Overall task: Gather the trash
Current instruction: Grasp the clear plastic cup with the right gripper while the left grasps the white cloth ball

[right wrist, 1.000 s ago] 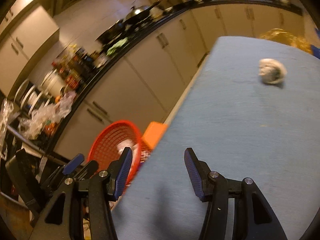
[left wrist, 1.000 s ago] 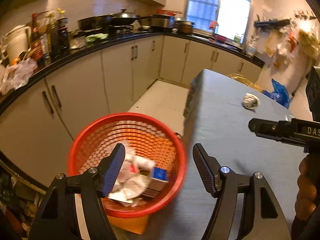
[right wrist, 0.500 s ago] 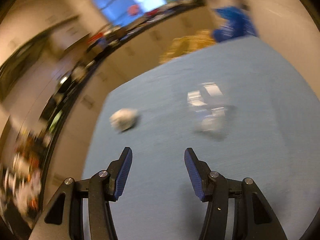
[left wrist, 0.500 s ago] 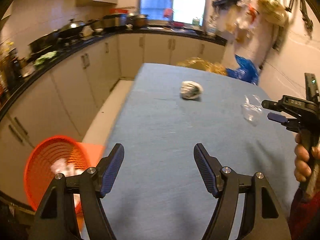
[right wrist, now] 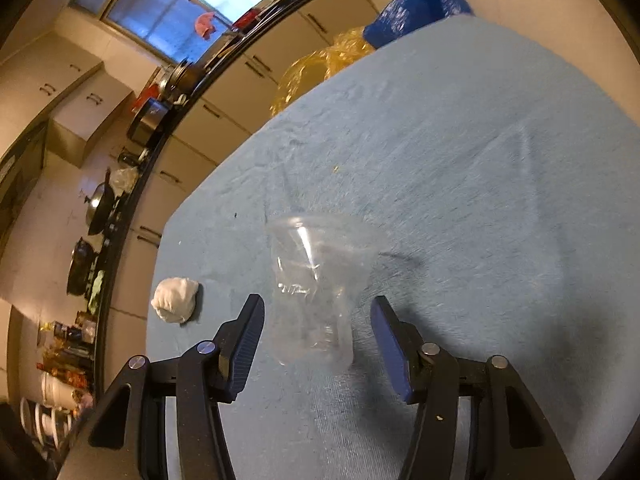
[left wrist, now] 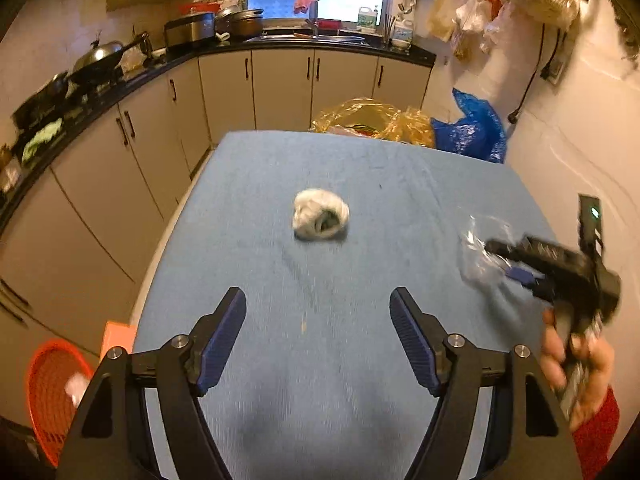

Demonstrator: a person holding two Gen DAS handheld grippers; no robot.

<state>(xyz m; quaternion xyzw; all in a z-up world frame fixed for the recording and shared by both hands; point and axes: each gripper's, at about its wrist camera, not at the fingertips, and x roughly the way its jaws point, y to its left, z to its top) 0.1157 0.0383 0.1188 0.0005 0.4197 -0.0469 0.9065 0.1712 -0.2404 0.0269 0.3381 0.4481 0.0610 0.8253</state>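
Clear plastic cup (right wrist: 316, 288) stands on the blue tabletop (right wrist: 480, 184), between the right gripper (right wrist: 316, 336) jaws, which have just been closing but aren't pressing it yet. Crumpled paper wad (left wrist: 320, 214) lies dead ahead of the left gripper (left wrist: 318, 340), apart; jaws released, just widened, nothing between them.

The left gripper (left wrist: 318, 336) filled the bottom of the frame, its blue-padded jaws spread apart with only blue tablecloth (left wrist: 360, 184) between them. At the centre a crumpled white paper ball (left wrist: 320, 214) lay on the cloth. At the right edge a hand (left wrist: 576, 364) held the right gripper (left wrist: 516, 260), blurred, against a clear plastic cup (left wrist: 476, 248). A red basket (left wrist: 52, 392) sat at lower left, off the table.
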